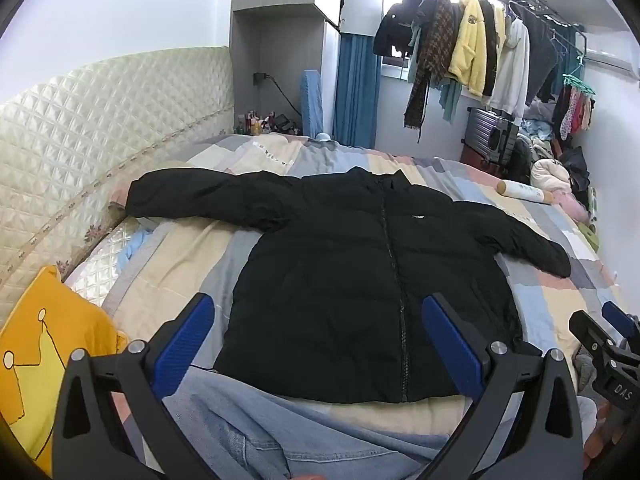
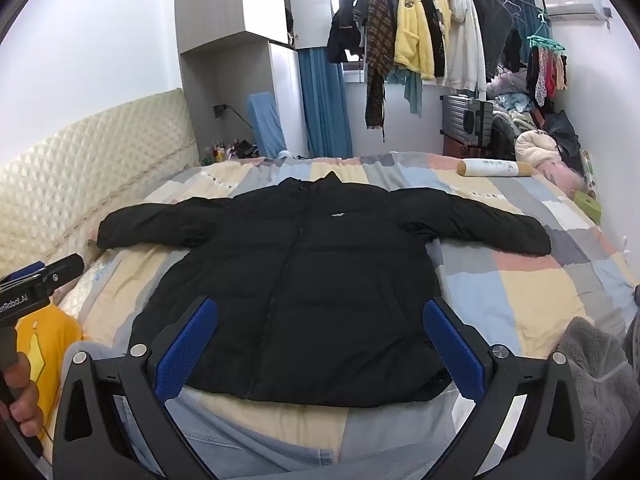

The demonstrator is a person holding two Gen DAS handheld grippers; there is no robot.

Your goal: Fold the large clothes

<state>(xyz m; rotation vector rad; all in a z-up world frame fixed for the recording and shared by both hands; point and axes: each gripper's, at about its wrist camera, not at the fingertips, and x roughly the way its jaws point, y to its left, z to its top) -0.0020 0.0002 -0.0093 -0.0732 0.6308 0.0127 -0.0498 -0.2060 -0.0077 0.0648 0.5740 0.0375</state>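
Observation:
A black puffer jacket (image 1: 360, 272) lies flat, front up and zipped, on the patchwork bedspread (image 1: 192, 264), both sleeves spread out to the sides. It also shows in the right wrist view (image 2: 304, 280). My left gripper (image 1: 318, 344) is open and empty, held above the jacket's hem. My right gripper (image 2: 320, 344) is open and empty, also above the hem. The right gripper shows at the right edge of the left wrist view (image 1: 612, 344); the left gripper shows at the left edge of the right wrist view (image 2: 44, 280).
Blue jeans (image 1: 256, 432) lie at the near bed edge. A yellow garment (image 1: 44, 352) lies at the left, a grey fleece (image 2: 600, 384) at the right. A padded headboard (image 1: 80, 136) runs along the left. A bolster (image 2: 496, 168) lies at the far right. Clothes hang on a rack (image 2: 420, 28).

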